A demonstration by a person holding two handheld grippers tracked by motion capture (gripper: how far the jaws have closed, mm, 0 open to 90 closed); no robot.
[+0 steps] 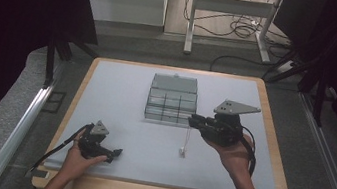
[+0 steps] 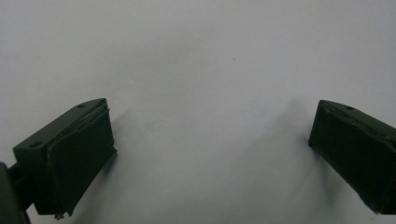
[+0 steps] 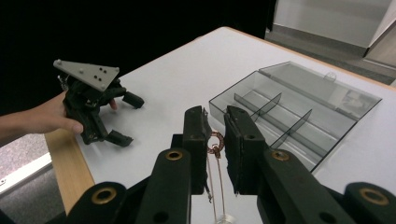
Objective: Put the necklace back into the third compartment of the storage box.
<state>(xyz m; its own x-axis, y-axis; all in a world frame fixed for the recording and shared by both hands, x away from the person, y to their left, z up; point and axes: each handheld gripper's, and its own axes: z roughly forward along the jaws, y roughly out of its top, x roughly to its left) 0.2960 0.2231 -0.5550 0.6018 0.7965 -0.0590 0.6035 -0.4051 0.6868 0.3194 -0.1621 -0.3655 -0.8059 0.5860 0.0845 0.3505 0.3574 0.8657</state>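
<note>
Our right tongs (image 3: 215, 140) were held above the counter (image 1: 121, 92), just right of centre in the high view, their jaws nearly closed on the small coppery ring at the top of a thin necklace (image 3: 215, 144). The chain hung straight down from that ring, and in the high view its pale pendant end (image 1: 181, 151) sat at or just above the counter surface, lower centre; we could not tell whether it touched. The clear plastic organizer box (image 1: 171, 105) lay open just left of those tongs in the high view, its lid folded back and its dividers marking several compartments that looked empty.

Our left tongs (image 1: 108, 154) rested low at the lower left of the counter, well apart from the box. In the left gripper view their jaws stood wide apart over bare surface, gripping nothing.

We judged the step in hand to be carrying the necklace over to a compartment. To do it well, we needed to keep the pinch on the ring firm, lift enough for the pendant to clear the box wall, move slowly so the chain did not swing, then lower the pendant in first and let the chain pile up before releasing.

We could read no brand, label or writing on anything.
</note>
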